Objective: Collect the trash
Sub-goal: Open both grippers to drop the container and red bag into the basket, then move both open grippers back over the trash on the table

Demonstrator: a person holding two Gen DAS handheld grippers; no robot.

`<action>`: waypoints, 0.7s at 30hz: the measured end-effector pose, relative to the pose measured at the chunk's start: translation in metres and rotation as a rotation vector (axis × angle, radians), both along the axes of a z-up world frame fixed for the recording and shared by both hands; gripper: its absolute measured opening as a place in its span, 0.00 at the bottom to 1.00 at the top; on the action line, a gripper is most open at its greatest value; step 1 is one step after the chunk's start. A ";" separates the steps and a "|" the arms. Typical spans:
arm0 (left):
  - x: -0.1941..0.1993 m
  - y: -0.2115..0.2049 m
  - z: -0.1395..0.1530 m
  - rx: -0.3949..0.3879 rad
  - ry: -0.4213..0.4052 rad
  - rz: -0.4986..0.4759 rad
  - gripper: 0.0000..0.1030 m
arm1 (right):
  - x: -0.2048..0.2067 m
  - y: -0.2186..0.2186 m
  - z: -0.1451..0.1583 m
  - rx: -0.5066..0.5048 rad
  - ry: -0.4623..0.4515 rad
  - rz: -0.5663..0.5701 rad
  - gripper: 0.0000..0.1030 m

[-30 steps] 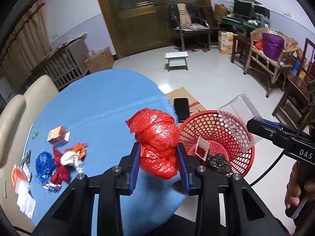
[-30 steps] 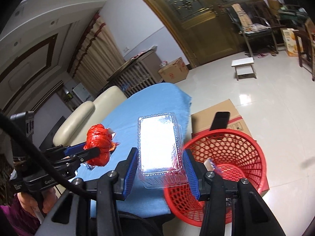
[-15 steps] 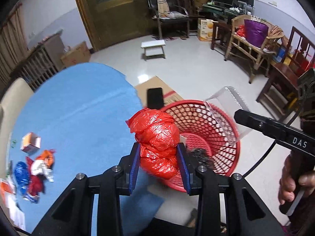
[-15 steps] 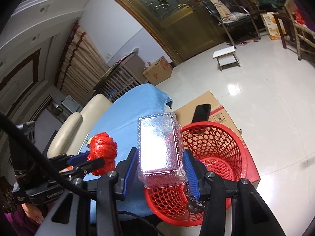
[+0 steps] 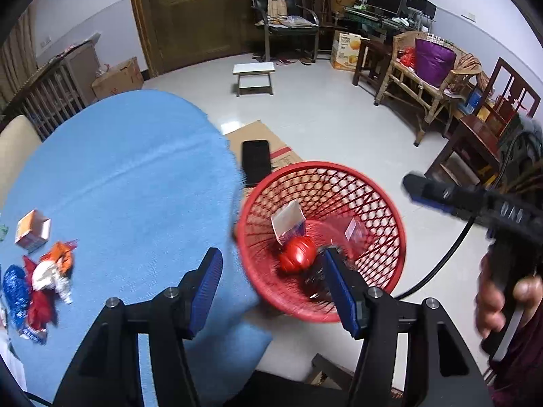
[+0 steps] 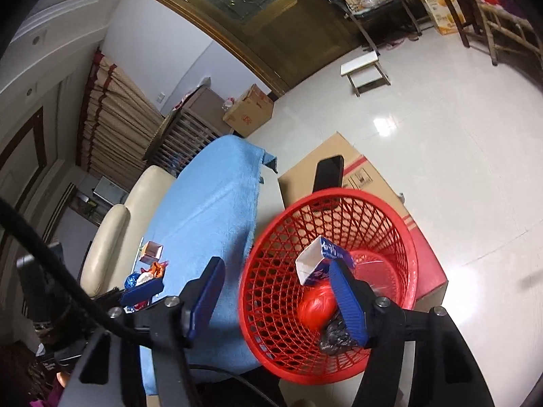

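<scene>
Both jaws have just been opening and nothing sits between them now: the left hand-held gripper gapes empty over the red basket, the right hand-held gripper likewise. Down in the basket lie the red bag, a small carton, a clear plastic box and something dark. More wrappers wait on the blue tabletop, left of the basket.

Left black two-finger tool w/ blue pads: jaws just opened wide, nothing btwn them, tilted steeply down. Right black two-finger tool w/ blue pads: jaws also just opened, empty. Person's right hand wraps its grip.
</scene>
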State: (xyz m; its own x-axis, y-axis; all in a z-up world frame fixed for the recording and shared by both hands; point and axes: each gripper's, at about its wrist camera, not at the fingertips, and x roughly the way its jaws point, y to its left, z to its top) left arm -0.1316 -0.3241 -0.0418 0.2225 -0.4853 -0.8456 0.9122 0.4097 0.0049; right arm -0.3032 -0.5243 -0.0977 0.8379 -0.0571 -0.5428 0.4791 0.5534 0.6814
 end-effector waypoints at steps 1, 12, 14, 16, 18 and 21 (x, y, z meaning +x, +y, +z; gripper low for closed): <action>0.001 0.008 0.000 0.008 -0.011 0.009 0.61 | 0.001 0.003 0.004 -0.013 -0.007 0.005 0.66; 0.035 0.135 -0.001 -0.010 -0.067 0.249 0.61 | 0.054 0.046 0.025 -0.079 0.006 0.146 0.66; 0.047 0.162 -0.001 -0.018 -0.071 0.317 0.61 | 0.067 0.058 0.028 -0.094 0.018 0.182 0.66; 0.063 0.194 -0.002 -0.031 -0.068 0.394 0.61 | 0.082 0.073 0.031 -0.113 0.029 0.223 0.66; 0.076 0.221 -0.002 -0.045 -0.068 0.461 0.61 | 0.099 0.088 0.036 -0.131 0.036 0.264 0.66; 0.097 0.260 -0.005 -0.063 -0.060 0.562 0.61 | 0.127 0.111 0.042 -0.159 0.047 0.332 0.66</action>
State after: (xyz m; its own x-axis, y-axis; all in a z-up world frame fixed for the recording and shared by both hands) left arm -0.0350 -0.0638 -0.0464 0.5078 -0.3273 -0.7969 0.5526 0.8334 0.0098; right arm -0.1763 -0.4129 -0.0557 0.7991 0.1272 -0.5876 0.2845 0.7810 0.5560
